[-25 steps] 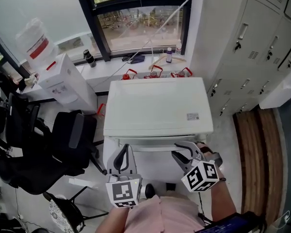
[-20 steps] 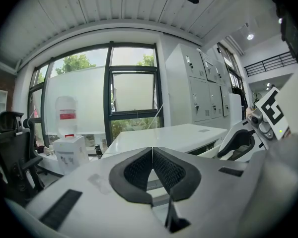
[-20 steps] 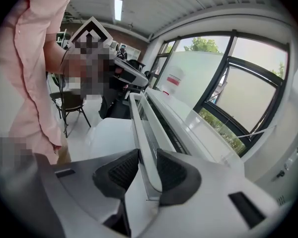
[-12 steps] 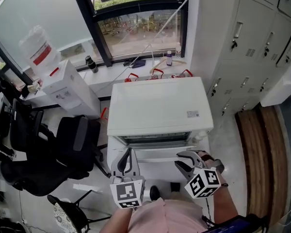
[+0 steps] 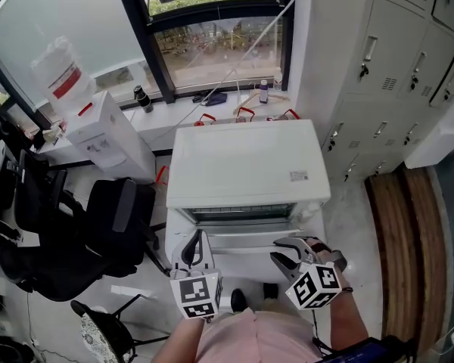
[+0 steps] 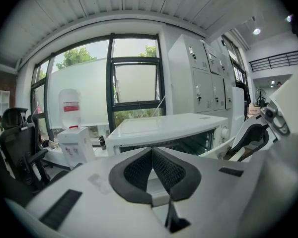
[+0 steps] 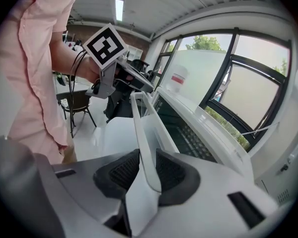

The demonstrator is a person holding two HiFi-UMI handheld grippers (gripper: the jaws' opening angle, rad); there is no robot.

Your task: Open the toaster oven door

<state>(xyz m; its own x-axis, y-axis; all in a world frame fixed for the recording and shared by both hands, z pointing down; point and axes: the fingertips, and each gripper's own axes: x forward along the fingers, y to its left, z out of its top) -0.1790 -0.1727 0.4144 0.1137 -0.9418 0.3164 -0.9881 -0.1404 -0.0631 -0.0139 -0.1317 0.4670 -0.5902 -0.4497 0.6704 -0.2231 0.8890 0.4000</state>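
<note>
At ajar toaster oven [image 5: 246, 165]: right gripper [image 7: 148, 171] jaws clamp door handle [image 7: 141, 125]; left gripper [image 6: 152, 156] jaws together.

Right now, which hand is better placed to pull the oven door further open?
Right. The right tool is shut on the door handle; the left tool is shut on nothing.

Toaster oven [image 5: 246, 165], door handle [image 7: 144, 128]: white. Left gripper [image 5: 197, 242], right gripper [image 5: 286, 249]: pale bodies, black mesh-textured pads [image 6: 139, 170], cubes [image 5: 194, 297] carrying black-and-white square markers. Shirt [image 5: 250, 339]: pink. Office chair [image 5: 98, 225]: black. Water bottle [image 5: 57, 66]: red label.
</note>
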